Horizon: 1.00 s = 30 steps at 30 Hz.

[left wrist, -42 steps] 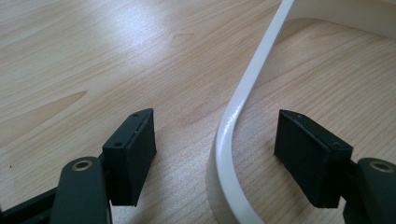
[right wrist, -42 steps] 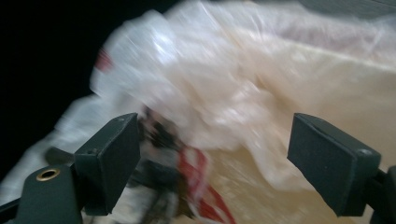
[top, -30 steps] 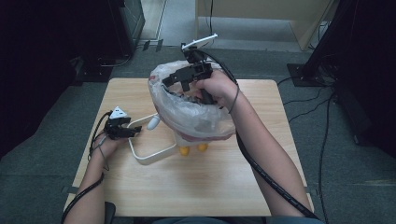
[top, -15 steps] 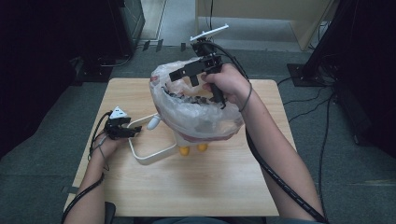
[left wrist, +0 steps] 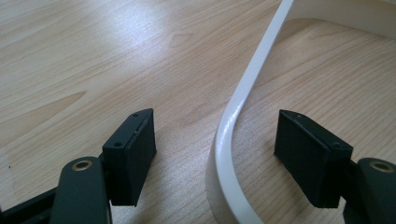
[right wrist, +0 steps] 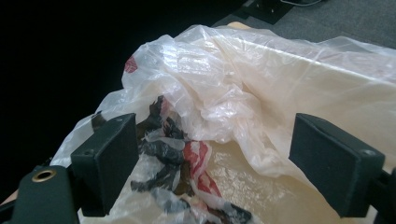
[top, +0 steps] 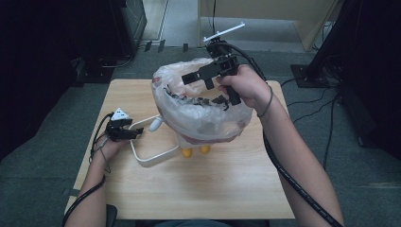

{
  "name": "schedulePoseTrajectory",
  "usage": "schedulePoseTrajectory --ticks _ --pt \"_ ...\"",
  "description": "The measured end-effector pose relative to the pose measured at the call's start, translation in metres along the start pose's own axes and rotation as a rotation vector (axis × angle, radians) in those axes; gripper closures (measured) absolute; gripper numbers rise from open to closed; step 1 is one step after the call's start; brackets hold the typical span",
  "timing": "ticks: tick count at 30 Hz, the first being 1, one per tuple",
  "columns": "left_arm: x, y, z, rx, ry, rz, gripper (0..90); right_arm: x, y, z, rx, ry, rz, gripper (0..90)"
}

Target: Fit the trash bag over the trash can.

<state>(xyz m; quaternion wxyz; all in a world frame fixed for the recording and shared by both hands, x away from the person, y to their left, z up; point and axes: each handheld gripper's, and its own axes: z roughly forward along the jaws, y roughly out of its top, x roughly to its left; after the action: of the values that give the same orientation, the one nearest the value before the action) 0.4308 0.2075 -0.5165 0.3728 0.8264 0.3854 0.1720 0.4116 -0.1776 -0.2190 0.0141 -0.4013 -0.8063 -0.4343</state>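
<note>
A clear plastic bag [top: 203, 118] with red and black print is draped over a white container that stands on two yellow feet [top: 189, 152] at the middle of the table. My right gripper [top: 196, 80] hovers over the bag's far rim. Its jaws stand wide open, and the crumpled bag [right wrist: 243, 98] lies beyond them, not between the pads. My left gripper [top: 136, 133] rests low on the table at the left. It is open, with a white loop handle [left wrist: 233, 112] passing between the jaws and touching neither pad.
The white loop handle [top: 151, 160] lies flat on the wooden table [top: 236, 189], and a white rounded knob [top: 155, 125] juts out beside the bag. Cables trail from both grippers. Dark equipment and grey floor surround the table.
My right gripper has risen and shifted to the right over the bag's far rim. The left gripper and the white handle have kept still.
</note>
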Motion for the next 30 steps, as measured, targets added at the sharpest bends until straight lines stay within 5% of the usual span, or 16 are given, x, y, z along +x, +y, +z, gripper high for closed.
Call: schedulePoseTrajectory --ticks 23,30 --pt "0.0 0.0 0.0 0.0 0.001 -0.002 29.5 -0.022 -0.026 -0.063 -0.098 -0.055 0.012 15.7" --pt "0.0 0.0 0.0 0.0 0.002 -0.002 29.5 -0.029 -0.041 -0.076 -0.091 -0.095 0.011 15.6"
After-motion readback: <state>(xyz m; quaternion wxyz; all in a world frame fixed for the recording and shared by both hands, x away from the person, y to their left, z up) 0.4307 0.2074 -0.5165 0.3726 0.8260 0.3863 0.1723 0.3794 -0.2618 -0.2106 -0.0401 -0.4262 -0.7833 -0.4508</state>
